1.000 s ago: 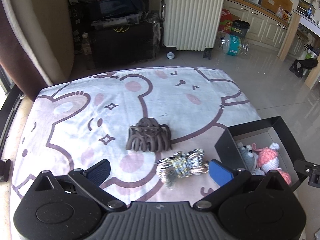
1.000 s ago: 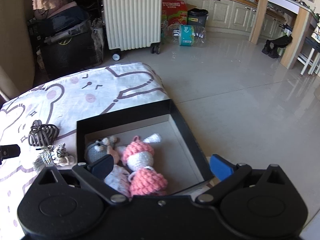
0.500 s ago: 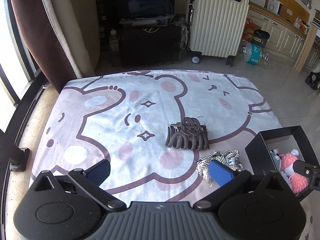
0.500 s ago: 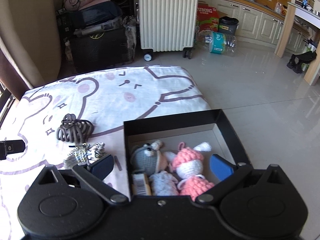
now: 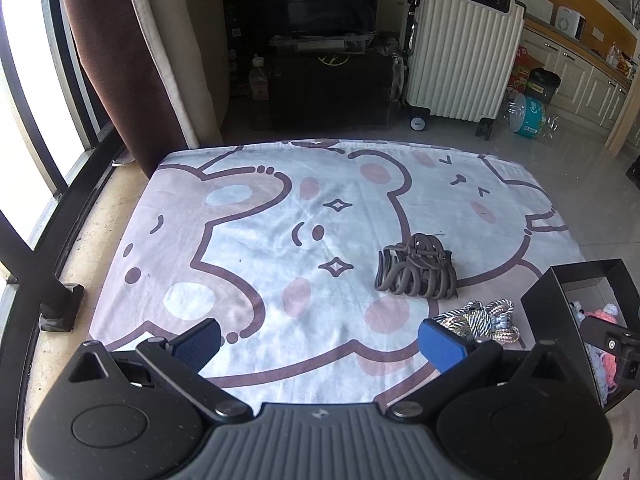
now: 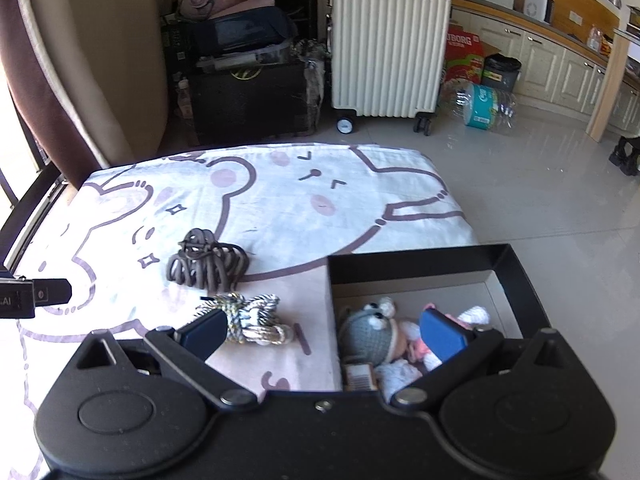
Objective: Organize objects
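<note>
A brown hair claw clip point(image 5: 416, 276) point(image 6: 206, 266) lies on the bear-print blanket point(image 5: 260, 240) point(image 6: 280, 208). Just in front of it rests a knotted bundle of striped cord point(image 5: 480, 320) point(image 6: 252, 318). To the right stands a black open box point(image 6: 424, 268) point(image 5: 554, 308) holding a grey crochet doll point(image 6: 366, 330) and pink and white crochet toys point(image 6: 474, 316). My left gripper point(image 5: 318, 344) hovers open over bare blanket, left of the cord. My right gripper point(image 6: 322, 334) is open, straddling the box's left wall with nothing between its fingers.
A white ribbed suitcase point(image 6: 388, 48) and dark luggage point(image 5: 328, 76) stand behind the blanket. A curtain point(image 5: 120, 72) and window frame border the left. Tiled floor point(image 6: 540, 200) lies right, with a water bottle pack point(image 6: 484, 106) and cabinets beyond.
Both grippers have pulled back and swung left; the clip, cord and box now sit further right in each view. Nothing was grasped and the objects have not moved.
</note>
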A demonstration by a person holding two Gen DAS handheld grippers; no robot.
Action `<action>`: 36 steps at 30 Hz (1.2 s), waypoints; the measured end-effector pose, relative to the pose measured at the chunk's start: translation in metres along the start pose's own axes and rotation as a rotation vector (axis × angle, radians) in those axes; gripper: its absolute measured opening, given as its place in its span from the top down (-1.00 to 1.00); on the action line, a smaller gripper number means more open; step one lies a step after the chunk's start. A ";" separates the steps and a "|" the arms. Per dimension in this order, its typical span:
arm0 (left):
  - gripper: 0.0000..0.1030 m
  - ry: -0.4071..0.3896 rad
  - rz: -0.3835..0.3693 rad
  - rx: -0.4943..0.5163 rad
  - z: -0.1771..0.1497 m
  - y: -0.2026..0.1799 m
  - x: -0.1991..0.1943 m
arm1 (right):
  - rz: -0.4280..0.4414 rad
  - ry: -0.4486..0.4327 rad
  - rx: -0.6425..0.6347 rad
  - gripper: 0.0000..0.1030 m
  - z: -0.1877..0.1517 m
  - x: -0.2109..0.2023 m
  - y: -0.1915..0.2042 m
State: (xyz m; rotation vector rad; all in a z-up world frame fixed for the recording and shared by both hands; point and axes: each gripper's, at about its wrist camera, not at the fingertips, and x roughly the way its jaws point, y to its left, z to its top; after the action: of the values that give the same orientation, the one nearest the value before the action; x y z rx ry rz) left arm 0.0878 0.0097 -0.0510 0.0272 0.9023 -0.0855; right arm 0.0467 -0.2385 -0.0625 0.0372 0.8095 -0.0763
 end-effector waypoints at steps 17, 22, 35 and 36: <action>-1.00 -0.039 -0.006 -0.067 0.004 0.011 0.005 | 0.064 -0.013 -0.161 -1.00 -0.003 0.011 0.046; -1.00 -0.027 0.015 -0.056 0.006 0.004 0.020 | 0.066 -0.004 -0.280 -1.00 -0.013 0.014 0.056; -1.00 0.012 -0.028 -0.014 0.016 -0.033 0.063 | 0.095 0.011 -0.616 -1.00 -0.021 0.038 0.080; -1.00 0.018 -0.033 -0.006 0.016 -0.036 0.067 | 0.101 0.014 -0.641 -1.00 -0.021 0.041 0.082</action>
State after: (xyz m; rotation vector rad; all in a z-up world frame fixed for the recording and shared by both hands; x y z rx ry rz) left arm 0.1389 -0.0313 -0.0935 0.0069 0.9209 -0.1136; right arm 0.0669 -0.1580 -0.1066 -0.5268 0.8148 0.2805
